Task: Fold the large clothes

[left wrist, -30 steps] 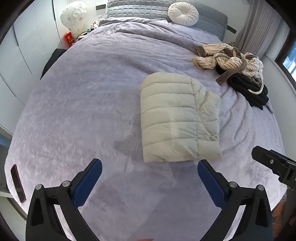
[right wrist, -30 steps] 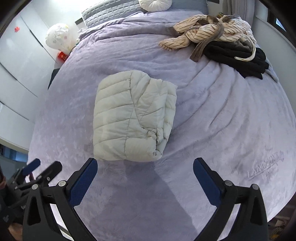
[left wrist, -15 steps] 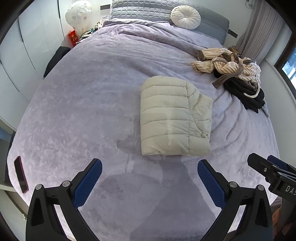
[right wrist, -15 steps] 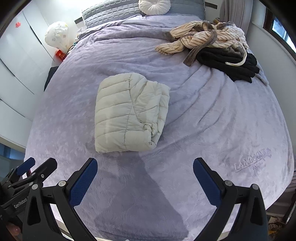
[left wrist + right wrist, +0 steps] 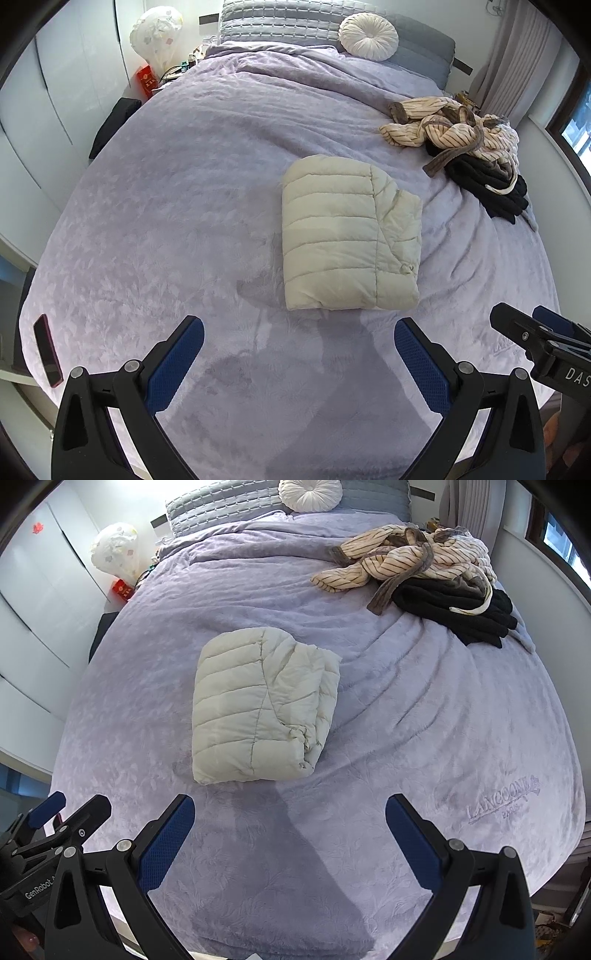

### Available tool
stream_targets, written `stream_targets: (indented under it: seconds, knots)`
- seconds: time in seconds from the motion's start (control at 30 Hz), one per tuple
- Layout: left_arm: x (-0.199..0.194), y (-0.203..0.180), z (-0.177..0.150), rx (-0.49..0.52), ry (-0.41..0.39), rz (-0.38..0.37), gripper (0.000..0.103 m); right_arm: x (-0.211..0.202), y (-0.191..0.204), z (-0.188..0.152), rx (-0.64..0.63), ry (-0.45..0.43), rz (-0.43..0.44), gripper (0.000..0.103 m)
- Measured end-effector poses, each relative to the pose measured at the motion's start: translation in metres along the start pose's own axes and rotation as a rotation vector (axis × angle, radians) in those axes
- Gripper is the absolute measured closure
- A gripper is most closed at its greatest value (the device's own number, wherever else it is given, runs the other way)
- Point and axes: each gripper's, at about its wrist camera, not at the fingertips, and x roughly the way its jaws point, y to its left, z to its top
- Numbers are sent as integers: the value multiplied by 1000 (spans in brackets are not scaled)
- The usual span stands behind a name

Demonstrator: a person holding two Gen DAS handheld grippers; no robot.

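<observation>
A cream quilted puffer jacket (image 5: 347, 236) (image 5: 258, 705) lies folded into a compact rectangle in the middle of the lilac bedspread (image 5: 184, 184) (image 5: 424, 738). My left gripper (image 5: 295, 332) hovers open over the near part of the bed, well short of the jacket, with nothing between its blue pads. My right gripper (image 5: 290, 810) is open too, held back from the jacket's near edge. Each gripper shows at the edge of the other's view: the right gripper (image 5: 539, 343), the left gripper (image 5: 59, 819).
A striped beige robe (image 5: 443, 122) (image 5: 402, 561) lies crumpled on black clothes (image 5: 487, 184) (image 5: 454, 605) at the far right. A round white cushion (image 5: 367, 35) sits by the headboard. A phone (image 5: 46, 349) lies at the bed's left corner. White wardrobes stand on the left.
Both grippers have pulled back and risen from the bed, so the folded jacket looks smaller and farther away. The jacket has not moved.
</observation>
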Motion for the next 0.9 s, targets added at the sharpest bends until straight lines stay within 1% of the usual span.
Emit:
stream_targets:
  seconds: [0.9]
  knots:
    - [0,-2,-3,15,-3,13,0,-2,1,-1,-4,-3,-3,0]
